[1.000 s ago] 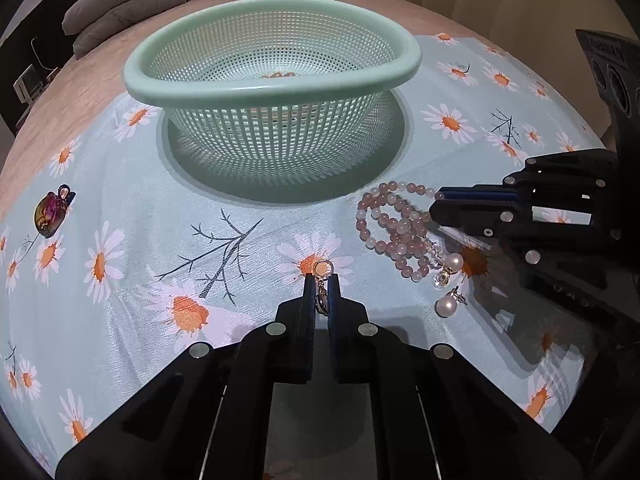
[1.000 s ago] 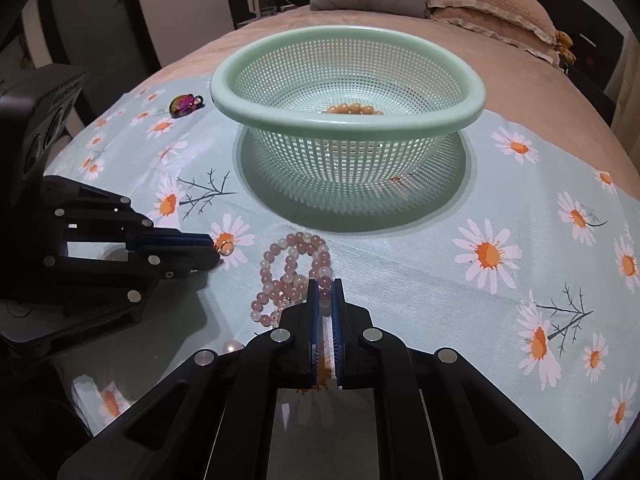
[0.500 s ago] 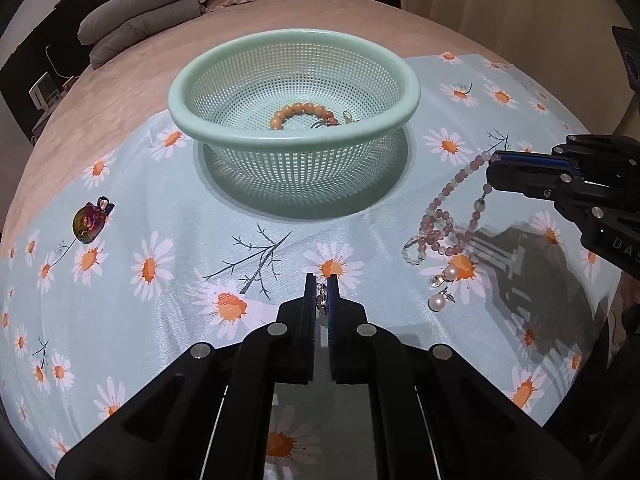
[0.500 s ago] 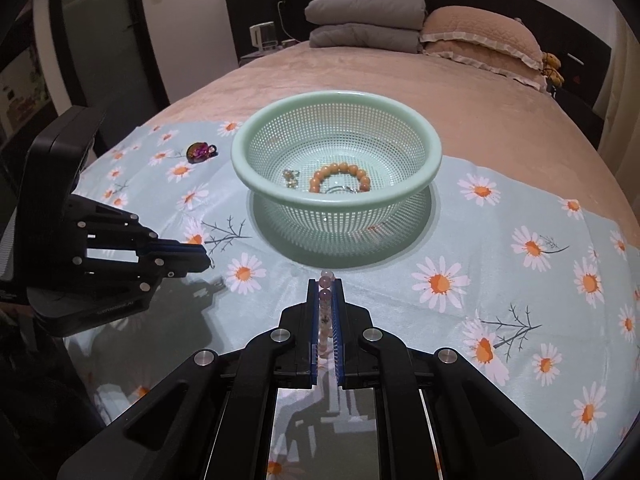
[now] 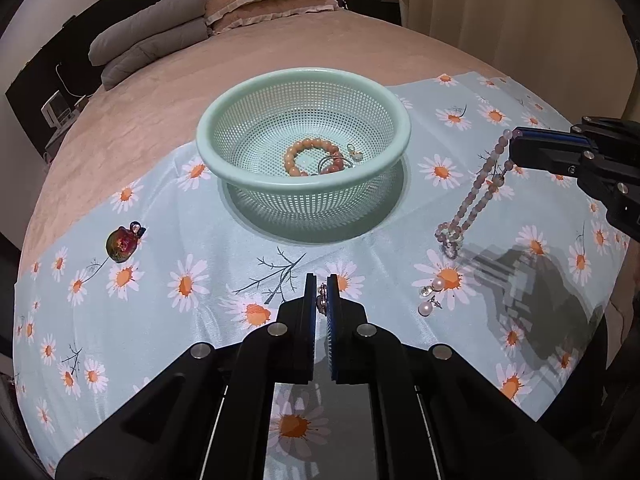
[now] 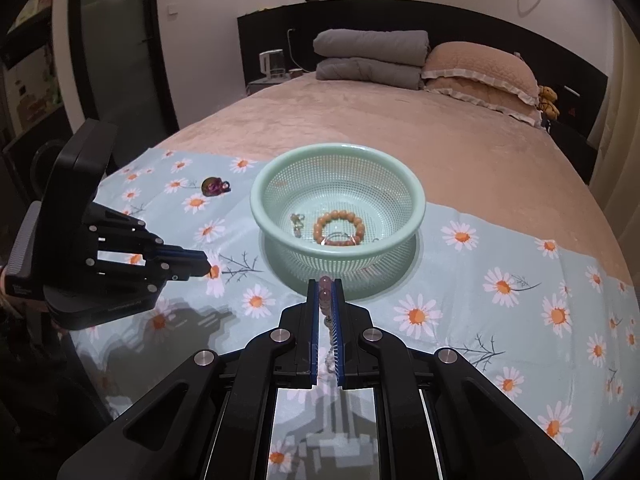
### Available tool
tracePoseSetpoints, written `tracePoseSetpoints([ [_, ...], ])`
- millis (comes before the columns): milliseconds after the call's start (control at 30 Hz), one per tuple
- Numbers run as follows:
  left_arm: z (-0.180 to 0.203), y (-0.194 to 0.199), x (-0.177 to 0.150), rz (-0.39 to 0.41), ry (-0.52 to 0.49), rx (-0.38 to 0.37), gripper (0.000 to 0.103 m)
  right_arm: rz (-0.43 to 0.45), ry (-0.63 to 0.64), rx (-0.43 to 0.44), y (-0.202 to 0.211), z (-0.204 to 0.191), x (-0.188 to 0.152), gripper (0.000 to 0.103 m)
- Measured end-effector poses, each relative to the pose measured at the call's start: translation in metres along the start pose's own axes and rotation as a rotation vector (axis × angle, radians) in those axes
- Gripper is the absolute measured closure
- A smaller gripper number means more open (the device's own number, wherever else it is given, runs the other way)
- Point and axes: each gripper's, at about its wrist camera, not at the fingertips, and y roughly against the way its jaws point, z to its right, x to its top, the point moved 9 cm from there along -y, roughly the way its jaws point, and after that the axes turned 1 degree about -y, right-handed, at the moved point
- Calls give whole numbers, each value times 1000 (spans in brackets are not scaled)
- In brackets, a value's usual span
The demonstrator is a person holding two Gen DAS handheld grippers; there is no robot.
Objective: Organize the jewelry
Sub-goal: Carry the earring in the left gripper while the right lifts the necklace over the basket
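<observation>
Ahead of both closed jaws sits the green mesh basket (image 5: 256, 168). Right gripper (image 6: 325, 286) pinches the pink bead necklace (image 5: 476, 196), hanging long beneath its tips; left gripper (image 5: 321, 284) clamps a small earring (image 5: 321, 300), nearer the rim.

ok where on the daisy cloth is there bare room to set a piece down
Widest bare stretch: the daisy cloth between the iridescent charm and the left gripper. More lies right of the basket in the right wrist view. Crowded: around the pearl earrings, below the pink bead strand hanging from the right gripper.
</observation>
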Motion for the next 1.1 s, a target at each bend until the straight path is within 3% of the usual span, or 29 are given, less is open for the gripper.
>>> tracePoseSetpoints([
  [500,-15,21,25,47,1,31,98,50,51,-12,23,-6,30,97],
  [867,-32,35,64,100,16,38,98,167,92,-26,54,-7,97,97],
  [1100,-38,27,89,113,-4,36,98,204,117,-24,50,-7,140,97],
])
